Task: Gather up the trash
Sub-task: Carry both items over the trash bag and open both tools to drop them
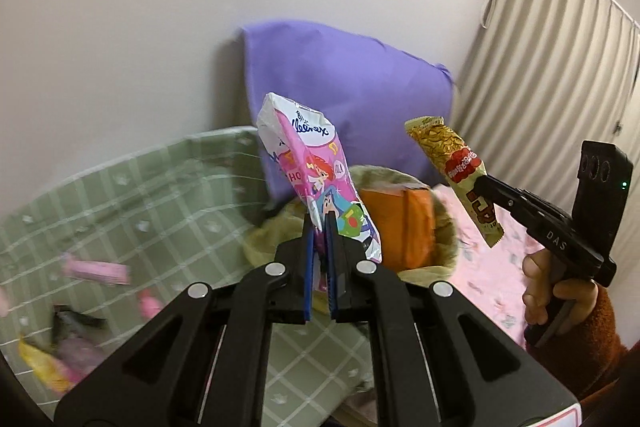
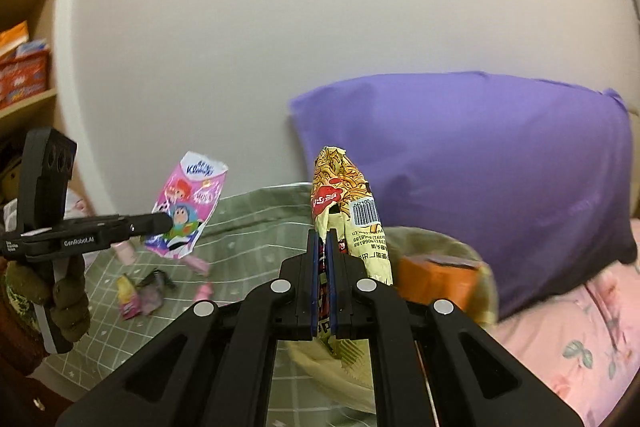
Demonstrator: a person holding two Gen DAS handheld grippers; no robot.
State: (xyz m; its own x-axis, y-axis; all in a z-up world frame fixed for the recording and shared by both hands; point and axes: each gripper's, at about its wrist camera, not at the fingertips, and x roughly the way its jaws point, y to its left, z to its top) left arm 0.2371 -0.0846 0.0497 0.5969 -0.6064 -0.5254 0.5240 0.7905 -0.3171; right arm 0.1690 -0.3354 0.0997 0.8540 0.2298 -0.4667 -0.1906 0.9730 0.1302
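My left gripper (image 1: 321, 223) is shut on a pink tissue packet (image 1: 316, 163) with cartoon figures, held up in the air; the same packet (image 2: 188, 205) and gripper (image 2: 162, 222) show at the left of the right wrist view. My right gripper (image 2: 322, 239) is shut on a yellow noodle snack wrapper (image 2: 346, 211), also raised; in the left wrist view that wrapper (image 1: 452, 167) and gripper (image 1: 486, 185) hang at the right. Below both sits a tan fabric basket (image 1: 444, 223) with an orange wrapper (image 1: 404, 219) inside. More wrappers (image 2: 138, 291) lie on the green checked blanket (image 2: 248, 223).
A purple pillow (image 2: 480, 167) leans on the white wall behind the basket. Pink floral bedding (image 2: 580, 339) lies to the right. Shelves with boxes (image 2: 24, 67) stand at far left, and a curtain (image 1: 560, 47) hangs at the right. A hand (image 1: 556, 287) in a rust sleeve grips the right tool.
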